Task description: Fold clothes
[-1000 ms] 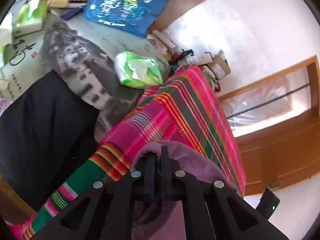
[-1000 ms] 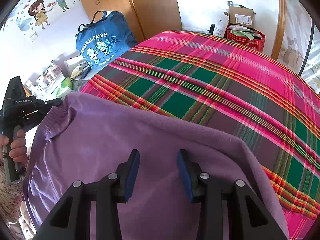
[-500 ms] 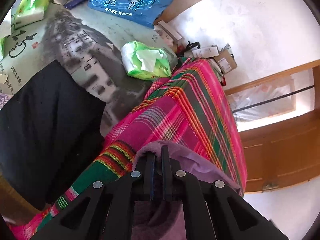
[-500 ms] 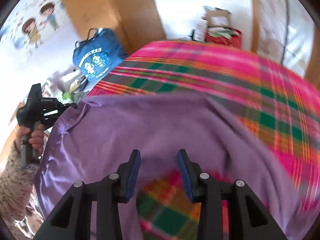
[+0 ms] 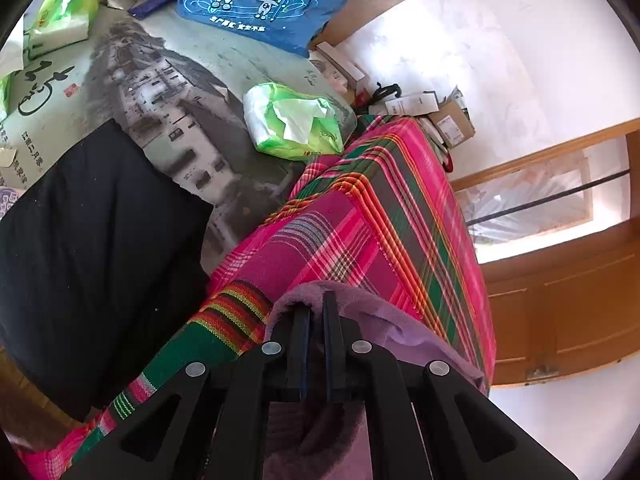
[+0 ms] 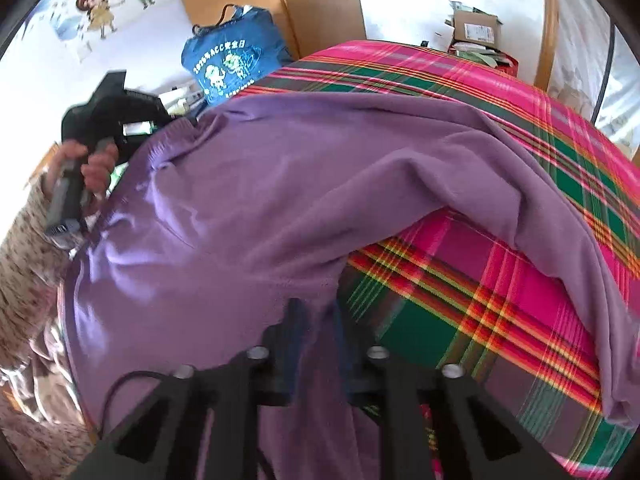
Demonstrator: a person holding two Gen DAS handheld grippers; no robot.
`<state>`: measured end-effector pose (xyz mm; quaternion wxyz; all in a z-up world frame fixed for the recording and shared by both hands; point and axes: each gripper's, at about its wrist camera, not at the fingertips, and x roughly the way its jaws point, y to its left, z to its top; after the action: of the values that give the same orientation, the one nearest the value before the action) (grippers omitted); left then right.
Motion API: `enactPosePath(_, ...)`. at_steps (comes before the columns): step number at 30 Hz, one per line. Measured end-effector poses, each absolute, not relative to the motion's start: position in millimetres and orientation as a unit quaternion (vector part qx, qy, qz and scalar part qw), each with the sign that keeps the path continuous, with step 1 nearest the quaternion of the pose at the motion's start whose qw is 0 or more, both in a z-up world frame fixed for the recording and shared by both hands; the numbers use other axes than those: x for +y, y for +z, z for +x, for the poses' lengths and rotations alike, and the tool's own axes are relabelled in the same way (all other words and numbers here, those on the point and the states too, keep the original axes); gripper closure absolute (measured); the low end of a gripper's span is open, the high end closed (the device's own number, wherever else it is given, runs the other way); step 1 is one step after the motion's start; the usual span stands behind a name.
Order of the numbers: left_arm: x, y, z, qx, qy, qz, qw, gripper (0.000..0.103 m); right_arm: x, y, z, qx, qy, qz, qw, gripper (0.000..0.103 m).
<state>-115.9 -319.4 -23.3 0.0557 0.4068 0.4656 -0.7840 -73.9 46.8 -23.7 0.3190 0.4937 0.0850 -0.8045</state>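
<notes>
Left wrist view: my left claw [image 5: 316, 312] is pressed together on a hem of the purple garment [image 5: 384, 320], at the near corner of the plaid bed cover [image 5: 384, 216].

Right wrist view: my right claw [image 6: 318, 312] is closing, garment [image 6: 280, 184] edge between its pads. The garment drapes across the bed cover [image 6: 460, 296]; my left hand [image 6: 86, 168] grips its far corner.

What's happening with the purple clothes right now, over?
Left gripper shut on purple garment edge. Right gripper jaws closing, purple cloth between them. Garment draped half-spread over plaid bedcover. Nothing in the way.
</notes>
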Motion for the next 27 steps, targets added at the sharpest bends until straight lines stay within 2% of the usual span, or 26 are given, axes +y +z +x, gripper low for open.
enactPosePath(10,-318.0,-22.7,-117.0,0.463,-0.785,0.406,0.065,0.097,55.4,-26.3,-93.8,0.007,-0.794,0.512,0.327,0.089)
enactPosePath(11,-318.3,-23.1,-116.9,0.465,-0.784,0.406,0.065,0.097,55.3,-26.4,-93.7,0.009,-0.796,0.511,0.324,0.099)
enactPosePath(21,-316.8,-22.0,-117.2,0.463,-0.784,0.406,0.074,0.096,87.2,-8.6,-79.9,-0.013,-0.821,0.486,0.3,0.102)
enactPosePath(27,-316.5,-21.3,-117.9,0.459,-0.785,0.409,0.074,0.096,82.5,-19.0,-82.1,0.0,-0.819,0.493,0.293,0.102)
